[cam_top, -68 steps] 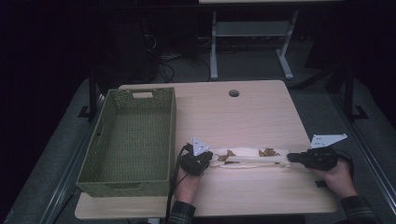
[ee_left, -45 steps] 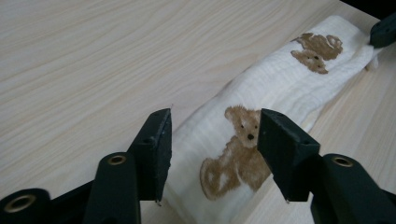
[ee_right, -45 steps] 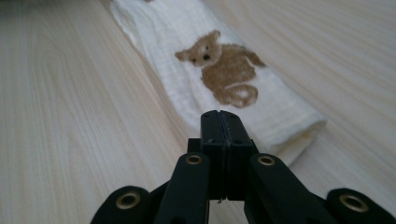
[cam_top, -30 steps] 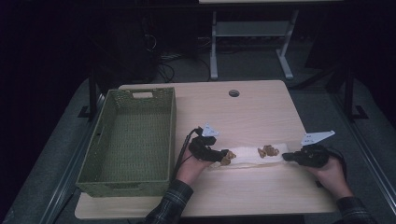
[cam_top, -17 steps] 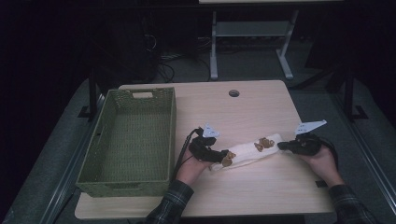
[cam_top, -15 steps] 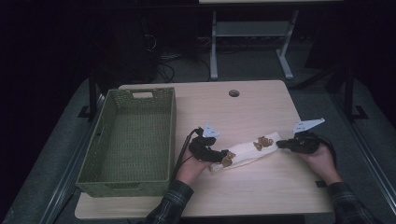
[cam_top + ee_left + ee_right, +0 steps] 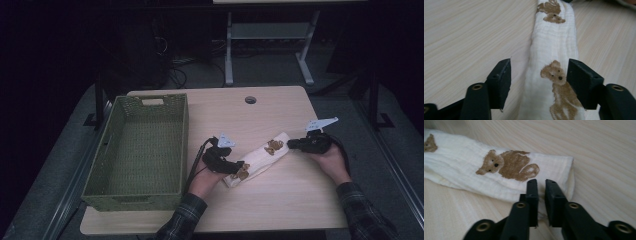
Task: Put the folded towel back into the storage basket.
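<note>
Folded bear-print cloth [image 7: 260, 158] lying diagonally on bench [image 7: 280, 210], near-left to far-right, left gripper [image 7: 239, 168] jaws apart astride it, right gripper [image 7: 291, 144] jaws just parting, slightly apart at its end

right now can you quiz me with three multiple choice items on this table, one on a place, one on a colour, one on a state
1. Where is the basket relative to the folded cloth?
A. to its left
B. to its right
C. on top of it

2. What colour are the bears printed on the cloth?
A. blue
B. brown
C. red

3. How do the left gripper jaws stand?
A. clamped flat together
B. apart, astride the cloth
C. holding the basket rim

Answers:
1 A, the high view shows the basket on the table's left side.
2 B, both gripper views show brown bears.
3 B, the left gripper view shows a jaw on each side of the cloth.
</note>
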`<action>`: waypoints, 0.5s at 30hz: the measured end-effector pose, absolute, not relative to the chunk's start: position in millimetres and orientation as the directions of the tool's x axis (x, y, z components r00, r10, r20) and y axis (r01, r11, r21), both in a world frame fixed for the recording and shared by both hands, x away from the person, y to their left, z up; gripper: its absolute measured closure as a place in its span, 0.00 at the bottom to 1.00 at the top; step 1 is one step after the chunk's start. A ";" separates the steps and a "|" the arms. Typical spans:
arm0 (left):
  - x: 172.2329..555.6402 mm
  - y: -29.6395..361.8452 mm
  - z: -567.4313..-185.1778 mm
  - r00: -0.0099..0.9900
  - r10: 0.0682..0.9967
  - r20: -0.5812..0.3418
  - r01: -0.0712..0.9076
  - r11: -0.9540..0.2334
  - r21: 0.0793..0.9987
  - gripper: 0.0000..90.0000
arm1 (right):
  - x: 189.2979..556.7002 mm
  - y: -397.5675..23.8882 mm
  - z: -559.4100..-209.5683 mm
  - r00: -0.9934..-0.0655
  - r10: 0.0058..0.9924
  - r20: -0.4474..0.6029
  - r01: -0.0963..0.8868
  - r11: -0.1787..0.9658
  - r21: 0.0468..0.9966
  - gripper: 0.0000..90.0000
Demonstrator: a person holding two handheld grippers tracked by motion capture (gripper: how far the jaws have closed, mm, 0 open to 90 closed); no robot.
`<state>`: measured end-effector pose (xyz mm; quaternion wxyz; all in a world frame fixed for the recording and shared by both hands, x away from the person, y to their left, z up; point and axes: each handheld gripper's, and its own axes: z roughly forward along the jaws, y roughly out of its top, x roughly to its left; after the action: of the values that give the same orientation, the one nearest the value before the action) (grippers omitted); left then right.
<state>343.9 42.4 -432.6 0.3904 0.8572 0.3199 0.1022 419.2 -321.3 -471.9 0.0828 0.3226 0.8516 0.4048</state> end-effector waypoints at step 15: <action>356.8 40.7 -453.6 0.746 0.663 -0.059 0.524 -0.530 0.667 0.89 | 397.1 -330.4 -455.1 -0.775 0.621 0.116 0.467 0.440 0.767 0.64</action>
<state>356.8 40.7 -453.6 0.3438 0.8687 0.3418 0.1011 397.1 -330.4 -455.1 0.0918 0.3225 0.8436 0.4195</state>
